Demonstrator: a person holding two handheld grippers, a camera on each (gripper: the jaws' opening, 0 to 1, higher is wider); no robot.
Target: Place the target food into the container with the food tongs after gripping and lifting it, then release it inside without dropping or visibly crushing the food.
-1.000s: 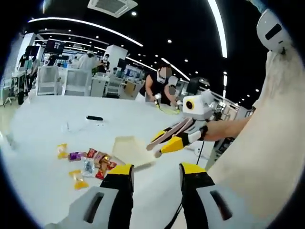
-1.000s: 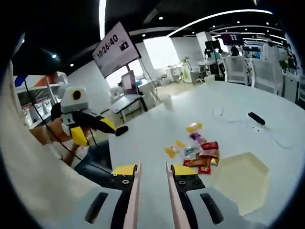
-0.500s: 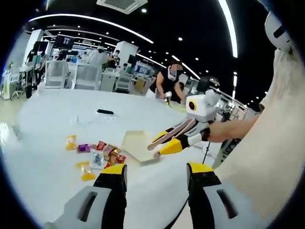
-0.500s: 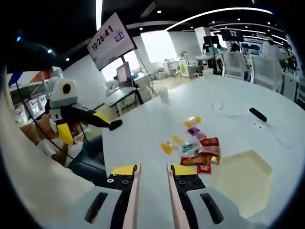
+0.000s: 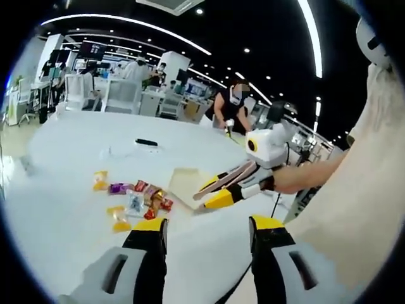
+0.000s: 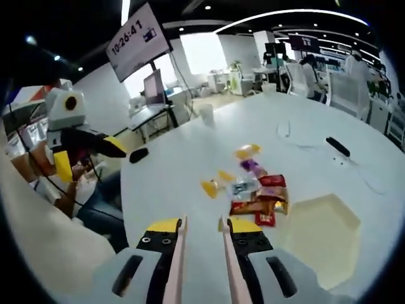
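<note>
While the right gripper holds pale pink food tongs between its jaws, blades nearly together and pointing forward along the jaws, the left gripper has jaws wide apart, nothing between them. Just beyond the tong tips lie the snack packets, a loose heap of red, yellow and purple wrappers on the white table; print too small to read. Beside the heap sits the pale yellow container. Behind it, a wall screen reads 10:26:41.
</note>
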